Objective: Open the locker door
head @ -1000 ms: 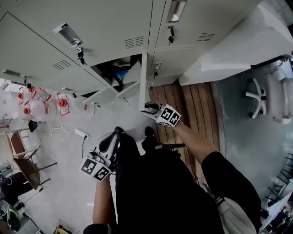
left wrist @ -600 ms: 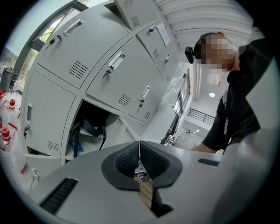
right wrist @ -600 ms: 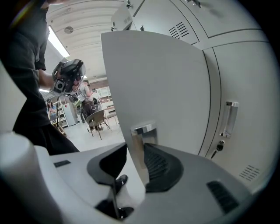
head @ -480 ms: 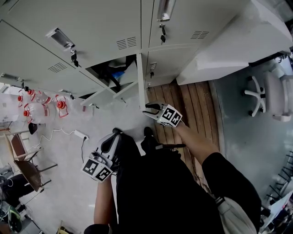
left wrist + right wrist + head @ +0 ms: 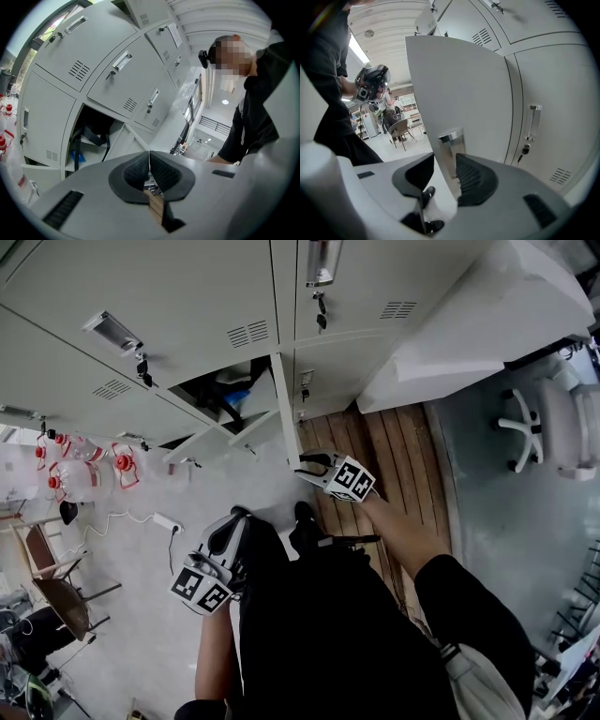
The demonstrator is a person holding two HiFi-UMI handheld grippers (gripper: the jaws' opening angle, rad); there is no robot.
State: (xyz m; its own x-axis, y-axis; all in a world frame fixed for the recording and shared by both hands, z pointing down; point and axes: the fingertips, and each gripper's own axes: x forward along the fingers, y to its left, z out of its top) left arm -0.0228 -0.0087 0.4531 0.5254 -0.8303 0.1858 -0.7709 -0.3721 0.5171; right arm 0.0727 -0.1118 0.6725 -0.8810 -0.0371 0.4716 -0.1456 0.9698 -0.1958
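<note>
The right tool [image 5: 445, 174] has just been spread wide, the locker door [image 5: 459, 93] and its chrome handle [image 5: 451, 143] left loose between the jaws, so the door, swung well out, is judged opened; the left tool [image 5: 149, 157] is held pinched together, empty.

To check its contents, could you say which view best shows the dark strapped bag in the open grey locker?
The left gripper view: the dark strapped bag and its straps show clearly. The head view gives only a small dark patch; in the right gripper view the open grey door hides it.
</note>
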